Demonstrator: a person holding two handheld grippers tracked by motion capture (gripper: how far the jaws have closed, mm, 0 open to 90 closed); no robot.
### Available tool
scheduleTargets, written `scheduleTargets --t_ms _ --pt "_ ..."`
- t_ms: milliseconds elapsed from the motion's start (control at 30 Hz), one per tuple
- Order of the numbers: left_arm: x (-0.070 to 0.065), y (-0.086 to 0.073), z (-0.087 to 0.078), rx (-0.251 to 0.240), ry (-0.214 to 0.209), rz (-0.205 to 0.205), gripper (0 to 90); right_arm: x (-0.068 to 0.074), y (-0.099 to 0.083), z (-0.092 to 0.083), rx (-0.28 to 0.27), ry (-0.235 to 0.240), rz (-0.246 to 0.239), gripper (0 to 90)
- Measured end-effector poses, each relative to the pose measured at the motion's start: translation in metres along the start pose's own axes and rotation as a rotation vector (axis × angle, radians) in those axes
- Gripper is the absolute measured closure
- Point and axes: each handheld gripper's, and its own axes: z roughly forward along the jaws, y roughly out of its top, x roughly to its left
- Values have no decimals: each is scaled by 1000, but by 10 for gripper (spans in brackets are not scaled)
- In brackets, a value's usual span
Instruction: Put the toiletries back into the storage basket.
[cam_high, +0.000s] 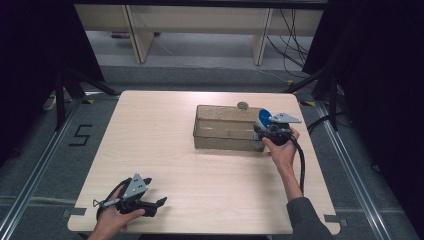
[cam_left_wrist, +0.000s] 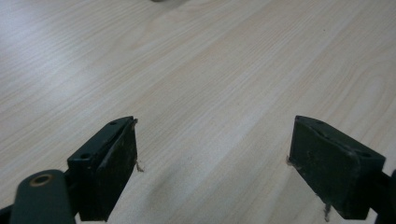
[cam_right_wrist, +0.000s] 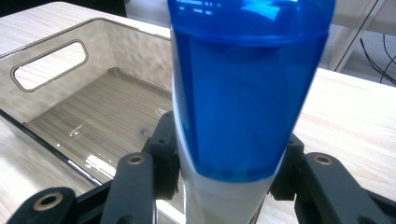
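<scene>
Right gripper (cam_high: 263, 131), black, two-jawed, topped by a grey three-cornered plate, clamped on a blue translucent plastic bottle with a white lower part (cam_right_wrist: 243, 93); jaws pressed against the white part on both sides, blue part rising past them in the right gripper view. Held at the right end of the clear, smoke-tinted rectangular plastic bin (cam_high: 202, 125), the blue top (cam_high: 263, 119) just over that end wall in the high view; touching the wall or not, impossible to tell. Bin itself set on the light wooden table (cam_high: 170, 150), open side up, with a slot handle cut into its far end wall (cam_right_wrist: 49, 64) and a ribbed floor, bare where visible. Small round grey object (cam_high: 242, 105) lying on the table just behind the bin's back wall, too small to identify. Right hand (cam_high: 282, 145) wrapped around the gripper body just right of the bin, black cable trailing back along the forearm. Left gripper (cam_high: 159, 202), of the same black build, well apart from the bin near the table's front left corner, pointing roughly toward the bin side; jaws spread wide, nothing between them, bare wood grain beneath in the left gripper view (cam_left_wrist: 215, 163). Left hand (cam_high: 117, 212) around its body at the table's front edge.
</scene>
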Motion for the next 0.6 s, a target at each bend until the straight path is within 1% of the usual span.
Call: scheduleTargets --t_ms 67,100,133,167,200,233,267,300,333,367,433,467,500,533,567,600 --pt "1 0 -1 11 -5 16 149 0 -1 0 -10 -4 10 538" --pt "2 0 -1 18 3 29 149 2 -1 0 -15 8 53 512" --pt "2 -1 0 17 14 32 149 3 0 -2 -16 5 68 481" --pt "1 0 0 6 4 12 149 2 0 -1 -38 10 61 434" --pt "0 0 -1 3 2 5 149 2 1 -3 -28 16 80 390" --pt "1 0 -1 3 -6 8 149 2 1 -4 -38 14 102 365" --pt "1 0 -2 20 -2 26 149 3 2 -6 -47 3 109 349" --pt "3 0 -1 31 -1 33 149 5 3 -8 -45 3 133 335" --pt "3 0 -1 25 5 33 149 3 3 -10 -54 8 112 323" --pt "1 0 0 8 6 12 149 2 4 -11 -65 -3 105 308" --pt "1 0 0 15 7 27 149 3 5 -14 -75 14 128 292" --pt "0 -1 0 9 -8 17 149 5 5 -16 -76 13 140 286" --pt "2 -1 0 28 -2 32 149 5 6 -19 -77 1 108 279" --pt "2 0 -1 28 -8 31 149 8 8 -22 -85 -16 103 276" --pt "2 0 0 19 -4 24 149 8 8 -25 -93 -21 70 274" --pt "2 0 0 23 -8 25 149 11 9 -28 -97 -29 100 272"
